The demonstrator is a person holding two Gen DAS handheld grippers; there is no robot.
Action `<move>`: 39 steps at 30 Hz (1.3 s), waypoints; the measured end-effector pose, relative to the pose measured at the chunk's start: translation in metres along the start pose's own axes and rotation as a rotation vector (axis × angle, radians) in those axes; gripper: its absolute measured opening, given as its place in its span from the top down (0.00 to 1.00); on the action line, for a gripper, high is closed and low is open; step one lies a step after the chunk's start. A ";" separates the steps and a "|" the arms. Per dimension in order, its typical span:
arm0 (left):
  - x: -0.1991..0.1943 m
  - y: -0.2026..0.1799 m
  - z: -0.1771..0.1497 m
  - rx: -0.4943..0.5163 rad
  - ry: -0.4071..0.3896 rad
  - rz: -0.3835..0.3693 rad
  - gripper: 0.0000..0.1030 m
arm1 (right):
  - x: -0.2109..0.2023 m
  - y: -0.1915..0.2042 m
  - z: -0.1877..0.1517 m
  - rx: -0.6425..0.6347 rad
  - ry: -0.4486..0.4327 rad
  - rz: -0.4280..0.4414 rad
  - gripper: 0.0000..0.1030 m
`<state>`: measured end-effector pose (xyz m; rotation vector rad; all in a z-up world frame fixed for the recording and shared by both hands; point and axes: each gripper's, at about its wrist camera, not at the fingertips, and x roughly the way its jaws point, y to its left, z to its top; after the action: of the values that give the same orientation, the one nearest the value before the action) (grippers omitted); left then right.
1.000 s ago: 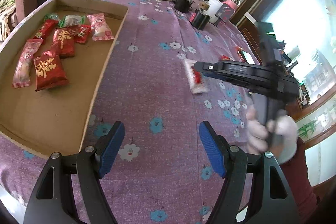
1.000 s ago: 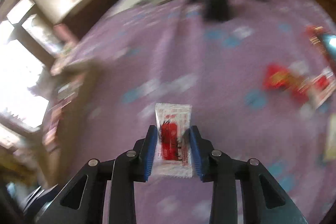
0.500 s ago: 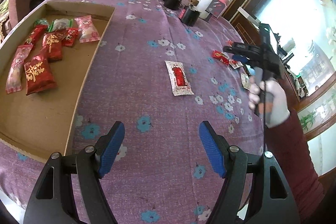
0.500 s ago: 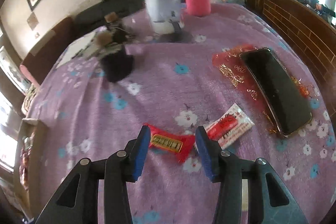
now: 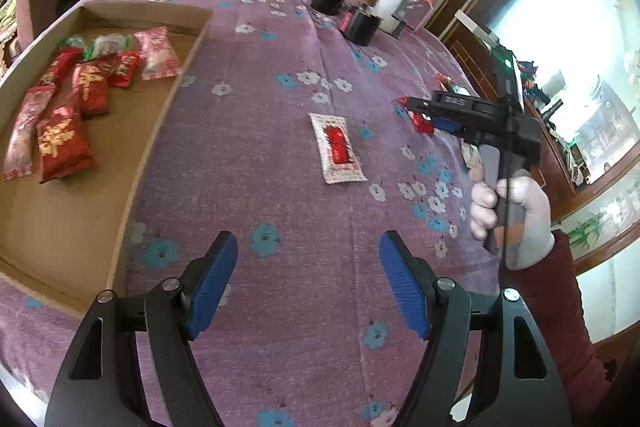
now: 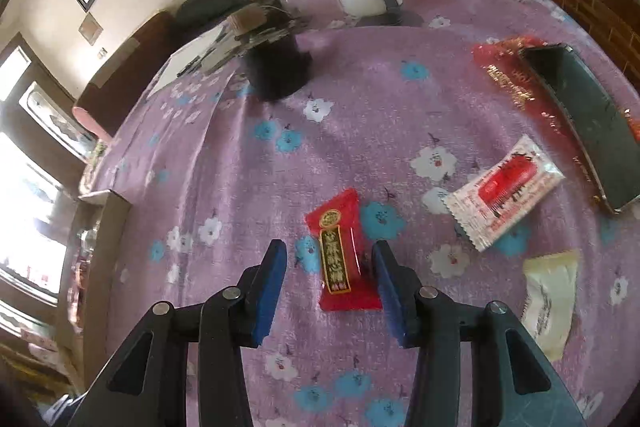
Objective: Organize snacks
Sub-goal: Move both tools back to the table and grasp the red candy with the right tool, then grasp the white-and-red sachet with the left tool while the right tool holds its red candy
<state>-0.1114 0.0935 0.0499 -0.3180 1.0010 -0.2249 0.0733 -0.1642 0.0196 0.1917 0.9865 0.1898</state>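
Nearest, the left gripper (image 5: pixel 308 283) hangs wide open and empty over the purple flowered cloth of the table (image 5: pixel 280 203), while the right gripper (image 6: pixel 330 281), partly open after its jaws were just opening, straddles a flat red candy packet with gold lettering (image 6: pixel 340 251) without pressing it. Farther out on the cloth lies a white sachet with a red centre (image 5: pixel 338 149), well apart from the shallow brown cardboard tray (image 5: pixel 156 131) at left. Red, pink and green-wrapped snack packets (image 5: pixel 86 89) are clustered toward the tray's far end.
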 end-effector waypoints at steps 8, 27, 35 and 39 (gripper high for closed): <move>0.005 -0.011 0.002 0.034 0.002 0.061 0.29 | 0.004 0.012 -0.009 -0.056 -0.078 -0.133 0.66; 0.110 -0.049 0.062 0.188 0.002 0.286 0.29 | -0.015 0.004 -0.037 -0.019 -0.070 -0.013 0.77; 0.109 -0.054 0.057 0.224 -0.064 0.302 0.62 | -0.015 0.003 -0.036 -0.012 -0.069 -0.001 0.78; 0.103 -0.049 0.058 0.198 -0.051 0.268 0.74 | -0.015 0.004 -0.036 -0.013 -0.071 -0.004 0.78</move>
<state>-0.0099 0.0234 0.0150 -0.0082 0.9514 -0.0710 0.0345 -0.1617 0.0128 0.1839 0.9145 0.1848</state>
